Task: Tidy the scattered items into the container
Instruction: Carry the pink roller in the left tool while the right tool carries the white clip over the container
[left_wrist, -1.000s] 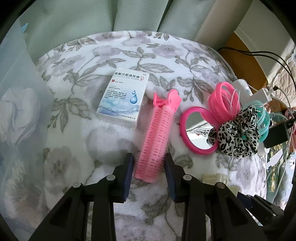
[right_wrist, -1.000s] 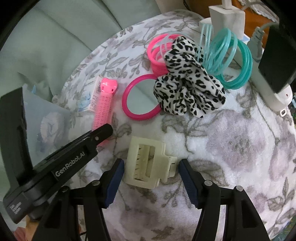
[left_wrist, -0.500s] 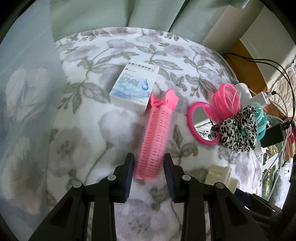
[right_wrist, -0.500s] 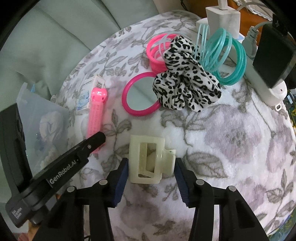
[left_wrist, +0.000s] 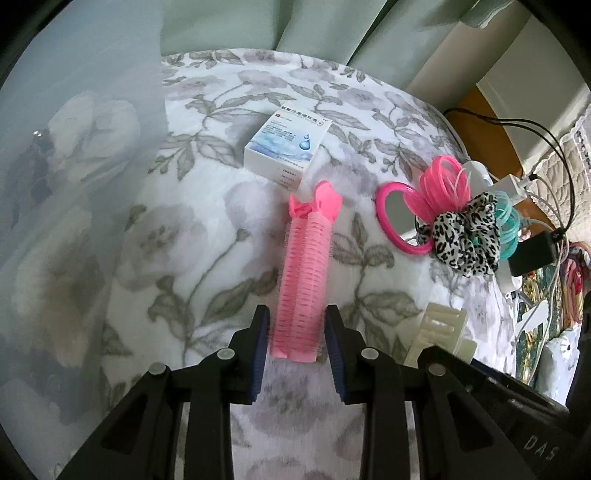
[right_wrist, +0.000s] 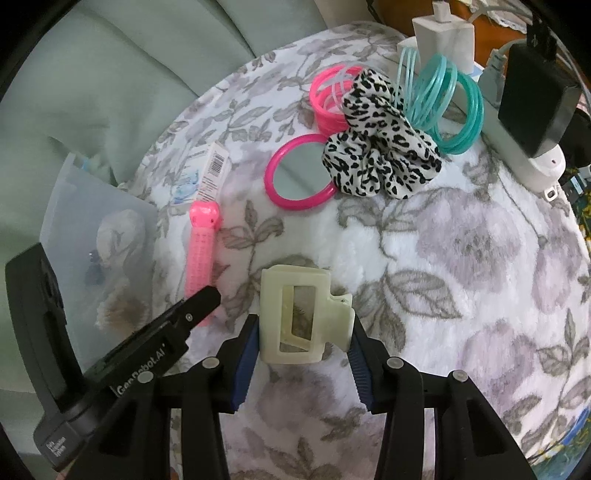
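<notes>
Left gripper (left_wrist: 297, 347) clamps the near end of the pink hair roller (left_wrist: 304, 273), pads pressed to both sides; roller's far end lies just near of the white medicine box (left_wrist: 286, 146); right gripper (right_wrist: 304, 341) holds the cream claw clip (right_wrist: 301, 314), both pads touching; translucent container (right_wrist: 92, 236) sits at far left on the floral blanket (right_wrist: 461, 240); pink mirror (right_wrist: 299, 171), leopard scrunchie (right_wrist: 380, 151), pink (right_wrist: 325, 96) and teal bangles (right_wrist: 447, 107) lie far right.
</notes>
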